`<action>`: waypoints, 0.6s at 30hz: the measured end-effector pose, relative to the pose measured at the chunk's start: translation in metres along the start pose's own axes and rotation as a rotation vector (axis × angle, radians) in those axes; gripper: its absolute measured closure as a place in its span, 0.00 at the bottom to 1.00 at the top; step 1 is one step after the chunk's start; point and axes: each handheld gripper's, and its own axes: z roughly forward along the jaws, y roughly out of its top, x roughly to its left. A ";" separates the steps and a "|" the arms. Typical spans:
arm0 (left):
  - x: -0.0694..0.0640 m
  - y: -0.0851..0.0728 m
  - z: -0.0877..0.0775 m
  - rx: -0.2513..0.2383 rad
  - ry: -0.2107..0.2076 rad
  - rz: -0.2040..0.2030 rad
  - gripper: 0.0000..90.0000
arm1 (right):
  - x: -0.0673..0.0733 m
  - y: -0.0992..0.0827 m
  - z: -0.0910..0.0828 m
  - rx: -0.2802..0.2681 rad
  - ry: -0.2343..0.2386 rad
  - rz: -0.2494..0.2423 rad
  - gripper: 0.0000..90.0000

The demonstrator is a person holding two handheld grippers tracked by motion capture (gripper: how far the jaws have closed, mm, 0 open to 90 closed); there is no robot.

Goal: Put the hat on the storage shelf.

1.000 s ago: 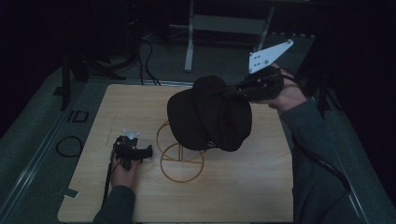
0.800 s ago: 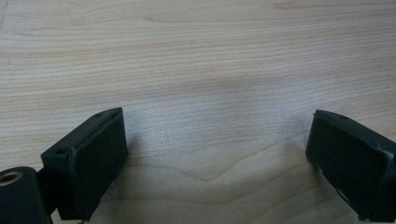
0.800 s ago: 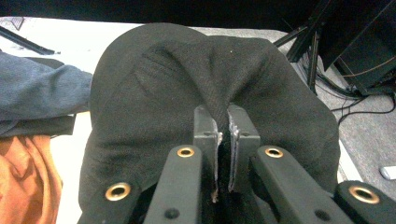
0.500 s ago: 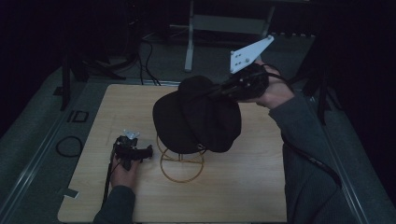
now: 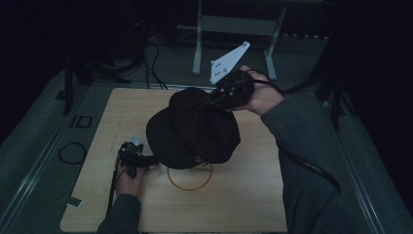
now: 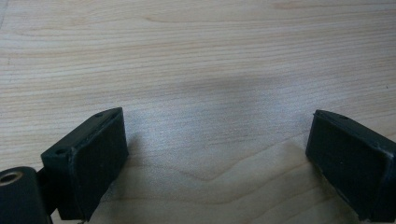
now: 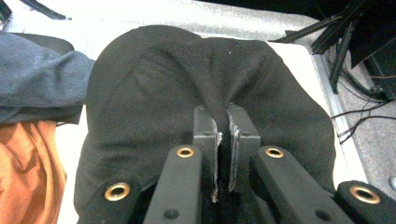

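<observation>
While right gripper [image 7: 223,135] pinches black hat [image 5: 192,129] above wire stand [image 5: 189,176]; left gripper [image 6: 217,154] gapes.

The high view looks forward and down from above the person's side, taking in the whole wooden table [image 5: 243,204] with floor beyond it. The left gripper view sits very close to that table [image 6: 196,70], facing its grain almost flat on. The right gripper view looks along its jaws from close above the black hat [image 7: 140,102], toward the table's edge. The hat [image 5: 195,131] appears in the high view too (the table is common to all three).
</observation>
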 end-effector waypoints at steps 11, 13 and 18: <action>0.000 0.000 0.000 -0.002 0.000 -0.003 0.06 | 0.003 0.006 0.044 0.090 0.038 -0.002 0.93; 0.000 0.000 0.000 -0.002 0.000 -0.003 0.06 | 0.003 0.006 0.048 0.094 0.041 0.000 0.93; 0.000 0.000 0.000 0.000 -0.002 -0.004 0.06 | 0.005 0.006 0.057 0.120 0.050 -0.004 0.92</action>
